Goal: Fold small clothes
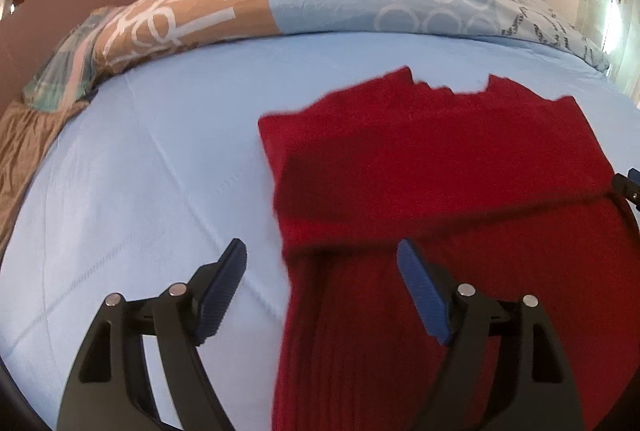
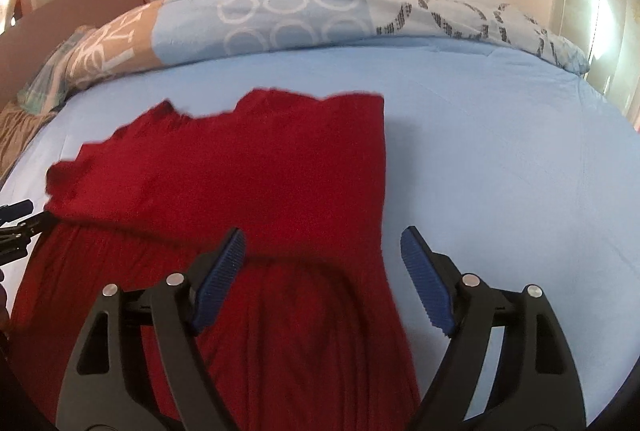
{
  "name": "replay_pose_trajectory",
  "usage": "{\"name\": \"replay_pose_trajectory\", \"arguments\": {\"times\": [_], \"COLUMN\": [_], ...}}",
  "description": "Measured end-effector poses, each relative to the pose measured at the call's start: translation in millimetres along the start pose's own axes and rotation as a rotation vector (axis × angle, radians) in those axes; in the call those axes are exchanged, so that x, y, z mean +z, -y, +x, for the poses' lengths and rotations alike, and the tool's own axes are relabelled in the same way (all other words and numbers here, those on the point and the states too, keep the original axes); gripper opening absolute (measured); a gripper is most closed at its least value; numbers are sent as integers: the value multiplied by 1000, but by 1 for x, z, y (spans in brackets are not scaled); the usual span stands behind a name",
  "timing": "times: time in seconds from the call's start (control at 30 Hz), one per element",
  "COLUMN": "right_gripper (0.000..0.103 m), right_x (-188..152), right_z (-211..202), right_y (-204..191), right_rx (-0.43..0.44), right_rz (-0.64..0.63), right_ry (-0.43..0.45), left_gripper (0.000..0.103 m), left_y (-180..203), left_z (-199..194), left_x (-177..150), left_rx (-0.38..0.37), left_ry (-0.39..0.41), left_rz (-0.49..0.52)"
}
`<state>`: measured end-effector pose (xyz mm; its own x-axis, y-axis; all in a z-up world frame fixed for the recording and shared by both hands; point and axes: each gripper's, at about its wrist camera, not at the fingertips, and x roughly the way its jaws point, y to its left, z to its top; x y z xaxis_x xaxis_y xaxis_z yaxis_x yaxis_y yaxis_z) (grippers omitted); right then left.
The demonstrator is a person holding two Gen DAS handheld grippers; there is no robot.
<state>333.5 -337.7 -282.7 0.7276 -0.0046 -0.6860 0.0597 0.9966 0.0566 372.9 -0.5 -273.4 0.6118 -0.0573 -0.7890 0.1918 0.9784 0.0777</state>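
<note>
Red knit garment (image 1: 440,167) is lying on the light blue bed sheet (image 1: 140,171), upper part folded down over the ribbed lower part. Left claw (image 1: 322,253) is being held wide open over its left edge, gripping nothing. Right claw (image 2: 322,241) is likewise spread wide over the right edge, empty.

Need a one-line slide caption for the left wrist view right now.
Open left gripper hovers over the left edge of a partly folded red knit garment on a light-blue bed sheet.
</note>
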Motion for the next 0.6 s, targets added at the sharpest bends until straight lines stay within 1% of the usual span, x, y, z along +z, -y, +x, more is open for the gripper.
{"name": "replay_pose_trajectory", "arguments": {"times": [0.07,0.17,0.3,0.4,0.47,0.53,0.6], "right_gripper": [81,81,81,81,81,81,81], "right_x": [-10,-25,-48,-67,-79,-91,-101], "right_z": [-13,-33,-60,-81,-95,-108,-120], "right_y": [-5,-10,-15,-15,-13,-11,-11], "right_rx": [-14,2,-8,-38,-28,-22,-25], "right_rz": [-27,-53,-91,-131,-136,-136,-134], "right_ry": [-3,-23,-48,-62,-80,-81,-79], "left_gripper": [79,79,79,79,79,79,79], "left_y": [-1,-4,-9,-6,-3,0,2], "left_z": [-13,-35,-60,-82,-93,-104,-113], "left_x": [-16,-41,-75,-97,-109,-122,-136], "left_rx": [-3,-13,-32,-23,-31,-29,-38], "left_ry": [-6,-9,-41,-40,-40,-41,-54], "left_rz": [-9,-17,-38,-24,-20,-6,-14]}}
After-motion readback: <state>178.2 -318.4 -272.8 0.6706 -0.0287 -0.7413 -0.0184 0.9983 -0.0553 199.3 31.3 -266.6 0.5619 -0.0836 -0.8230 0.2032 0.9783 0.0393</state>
